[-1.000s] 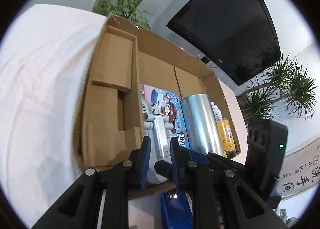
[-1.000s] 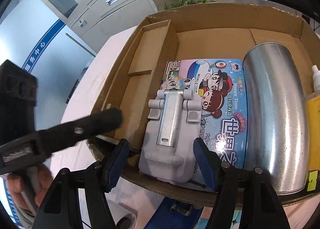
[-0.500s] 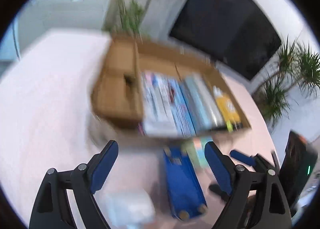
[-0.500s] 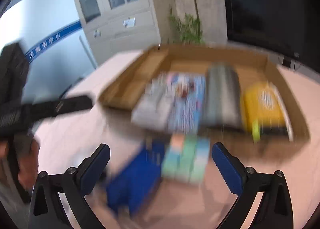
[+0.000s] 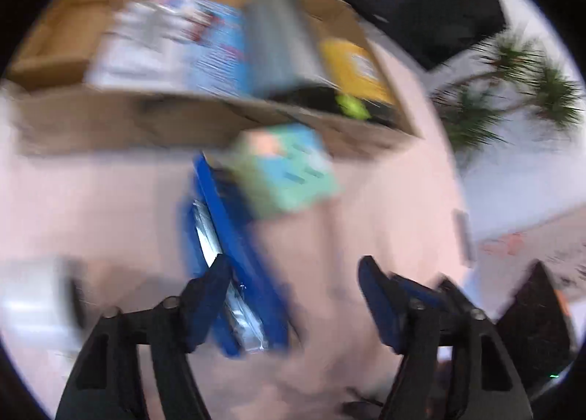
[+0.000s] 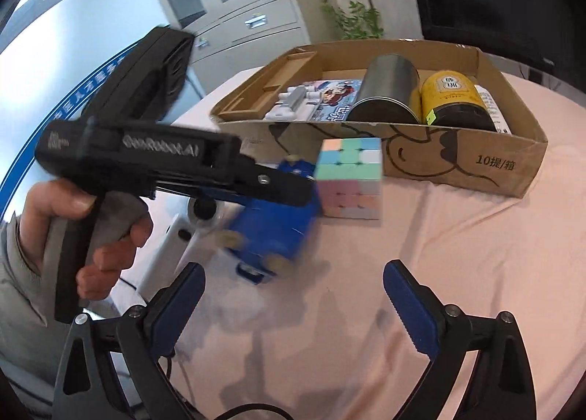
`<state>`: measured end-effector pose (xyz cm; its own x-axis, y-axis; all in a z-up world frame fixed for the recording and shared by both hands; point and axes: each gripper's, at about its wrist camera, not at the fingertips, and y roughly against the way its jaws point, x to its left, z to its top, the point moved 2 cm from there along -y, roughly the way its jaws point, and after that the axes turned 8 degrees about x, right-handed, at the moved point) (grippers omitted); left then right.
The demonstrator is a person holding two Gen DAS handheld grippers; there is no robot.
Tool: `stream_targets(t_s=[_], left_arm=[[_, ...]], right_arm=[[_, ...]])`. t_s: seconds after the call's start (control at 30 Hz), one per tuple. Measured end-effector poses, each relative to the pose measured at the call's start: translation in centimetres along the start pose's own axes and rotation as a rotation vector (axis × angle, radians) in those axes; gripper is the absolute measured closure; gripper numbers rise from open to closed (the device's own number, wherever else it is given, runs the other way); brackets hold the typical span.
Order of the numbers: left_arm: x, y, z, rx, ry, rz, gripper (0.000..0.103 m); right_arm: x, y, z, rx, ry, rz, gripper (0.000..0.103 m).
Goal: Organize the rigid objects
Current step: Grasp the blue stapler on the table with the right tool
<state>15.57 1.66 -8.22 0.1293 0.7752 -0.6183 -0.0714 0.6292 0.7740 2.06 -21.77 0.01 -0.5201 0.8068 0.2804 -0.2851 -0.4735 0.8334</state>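
An open cardboard box (image 6: 457, 159) holds a grey-white metal-barred part (image 6: 289, 106), a picture box (image 6: 337, 101), a silver can (image 6: 388, 90) and a yellow can (image 6: 454, 97). In front of it stand a pastel puzzle cube (image 6: 348, 178) and a blue stapler-like object (image 6: 271, 236). My left gripper (image 5: 293, 288) hovers low over the blue object (image 5: 234, 255), jaws closing. The object's near end lies by the left finger; the pads do not press it. My right gripper (image 6: 293, 306) is nearer, above bare cloth, jaws wide and closing slightly, nothing between them.
A pink cloth (image 6: 421, 255) covers the table. A white device (image 6: 175, 247) lies left of the blue object. A person's hand (image 6: 73, 222) holds the left tool at the left of the right wrist view. Cabinets, plants and a dark screen stand behind the box.
Both grippers have let go of the grey-white part, opened and pulled back out of the box. The part stays in the box. The left view has swung down over the blue object.
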Motion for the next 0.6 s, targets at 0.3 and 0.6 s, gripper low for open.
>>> stream_targets(t_s=[0.3, 0.6], left_arm=[[0.3, 3.5, -2.6, -0.172, 0.059, 0.045, 0.036], [4.5, 6.7, -5.5, -0.262, 0.19, 0.059, 0.036]], right_arm=[[0.0, -0.6, -0.1, 0.033, 0.095, -0.004, 0.007], [2.3, -7.5, -0.4, 0.144, 0.193, -0.185, 0.043]])
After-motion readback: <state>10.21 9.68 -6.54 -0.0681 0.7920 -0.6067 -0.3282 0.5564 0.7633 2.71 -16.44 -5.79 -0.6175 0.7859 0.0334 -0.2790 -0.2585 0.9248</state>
